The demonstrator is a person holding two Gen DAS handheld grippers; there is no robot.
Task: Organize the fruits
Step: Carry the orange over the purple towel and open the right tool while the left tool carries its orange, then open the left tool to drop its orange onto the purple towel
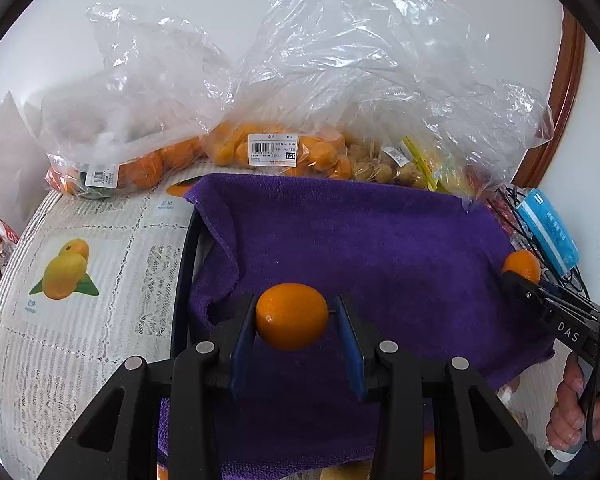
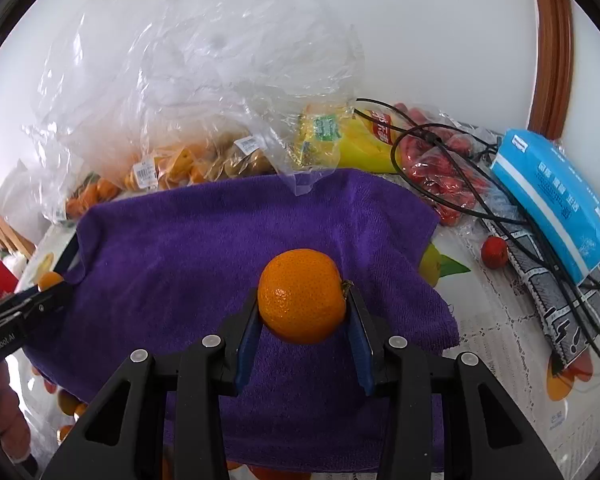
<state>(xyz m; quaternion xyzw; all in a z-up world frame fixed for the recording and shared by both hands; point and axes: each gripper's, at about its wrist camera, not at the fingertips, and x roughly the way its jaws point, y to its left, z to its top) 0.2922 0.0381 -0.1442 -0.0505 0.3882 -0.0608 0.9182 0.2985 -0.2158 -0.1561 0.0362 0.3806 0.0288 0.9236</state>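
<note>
My left gripper (image 1: 296, 316) is shut on a small oval orange fruit (image 1: 292, 316), held above a purple towel (image 1: 360, 232). My right gripper (image 2: 302, 304) is shut on a round mandarin (image 2: 302, 296) above the same towel (image 2: 220, 240). The right gripper also shows at the right edge of the left wrist view (image 1: 516, 274) with its mandarin (image 1: 522, 265). The left gripper shows at the left edge of the right wrist view (image 2: 54, 286) with its fruit (image 2: 50, 279). Clear plastic bags of orange fruit (image 1: 280, 152) lie behind the towel.
A second bag of oranges (image 1: 140, 168) lies at the back left. A yellow packet (image 2: 364, 140), a bag of red fruit (image 2: 448, 176), black cables (image 2: 460, 200), a blue tissue pack (image 2: 556, 196) and a loose red fruit (image 2: 495, 252) lie at the right. A fruit-print tablecloth (image 1: 80, 300) covers the table.
</note>
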